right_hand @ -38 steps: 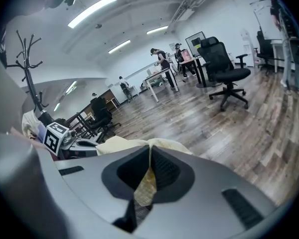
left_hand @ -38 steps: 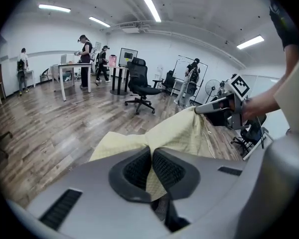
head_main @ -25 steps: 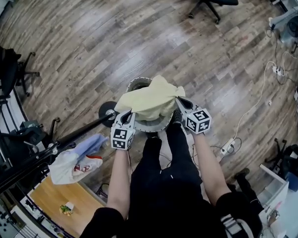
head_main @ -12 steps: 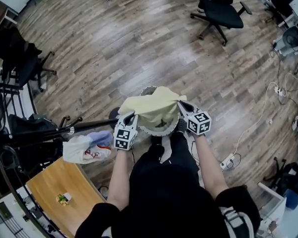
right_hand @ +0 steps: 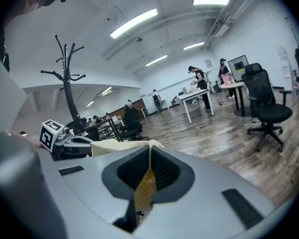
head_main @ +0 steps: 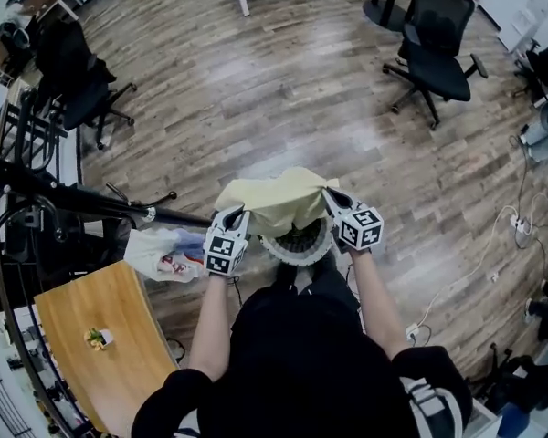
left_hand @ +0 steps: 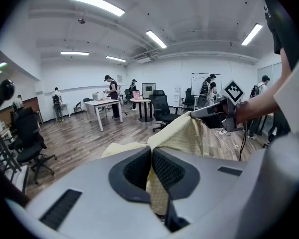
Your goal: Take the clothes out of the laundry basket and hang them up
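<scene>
A pale yellow garment (head_main: 274, 199) is held up, stretched between my two grippers above the round white laundry basket (head_main: 297, 243). My left gripper (head_main: 235, 213) is shut on the garment's left edge, with the cloth (left_hand: 179, 138) pinched between its dark pads. My right gripper (head_main: 330, 195) is shut on the right edge, a fold of the cloth (right_hand: 145, 183) hanging through its jaws. In the left gripper view the right gripper (left_hand: 217, 108) shows across the stretched cloth. In the right gripper view the left gripper (right_hand: 72, 138) shows the same way.
A black coat stand (right_hand: 67, 83) rises at the left, its pole (head_main: 73, 201) crossing the head view. A white and blue garment (head_main: 164, 252) hangs by it. A wooden table (head_main: 100, 336) lies at lower left. Office chairs (head_main: 438, 53) and people stand farther off.
The head view has tilted up and shifted, so the basket and garment sit a little lower in frame. Both grippers keep their hold on the yellow garment at the same spread.
</scene>
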{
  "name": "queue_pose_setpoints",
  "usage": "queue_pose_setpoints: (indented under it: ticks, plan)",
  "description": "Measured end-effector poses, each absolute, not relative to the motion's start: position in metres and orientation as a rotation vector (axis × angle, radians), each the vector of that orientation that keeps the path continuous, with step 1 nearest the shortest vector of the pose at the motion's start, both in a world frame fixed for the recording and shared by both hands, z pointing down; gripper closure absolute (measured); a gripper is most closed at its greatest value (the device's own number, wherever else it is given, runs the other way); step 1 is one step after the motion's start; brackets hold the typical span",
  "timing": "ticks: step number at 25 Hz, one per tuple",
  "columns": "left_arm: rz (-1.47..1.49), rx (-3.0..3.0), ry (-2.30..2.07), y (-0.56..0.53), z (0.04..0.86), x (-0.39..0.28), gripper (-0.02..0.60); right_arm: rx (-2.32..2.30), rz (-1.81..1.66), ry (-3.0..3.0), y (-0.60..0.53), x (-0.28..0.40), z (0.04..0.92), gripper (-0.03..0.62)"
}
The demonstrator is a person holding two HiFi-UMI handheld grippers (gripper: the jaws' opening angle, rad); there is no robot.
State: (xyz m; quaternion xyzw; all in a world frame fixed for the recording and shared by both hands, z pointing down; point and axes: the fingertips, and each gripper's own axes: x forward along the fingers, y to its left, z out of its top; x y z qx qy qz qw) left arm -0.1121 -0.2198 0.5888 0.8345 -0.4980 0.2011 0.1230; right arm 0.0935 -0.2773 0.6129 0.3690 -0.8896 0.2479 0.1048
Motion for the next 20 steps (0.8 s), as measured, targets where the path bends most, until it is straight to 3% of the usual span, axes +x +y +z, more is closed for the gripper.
queue_pose_setpoints:
  ticks: [20]
  plan:
    - [0.445,2.088,-2.187,-0.159,0.460,-0.166,0.554,0.373,0.361,-2.945,-0.317,-0.023,0.485,0.573]
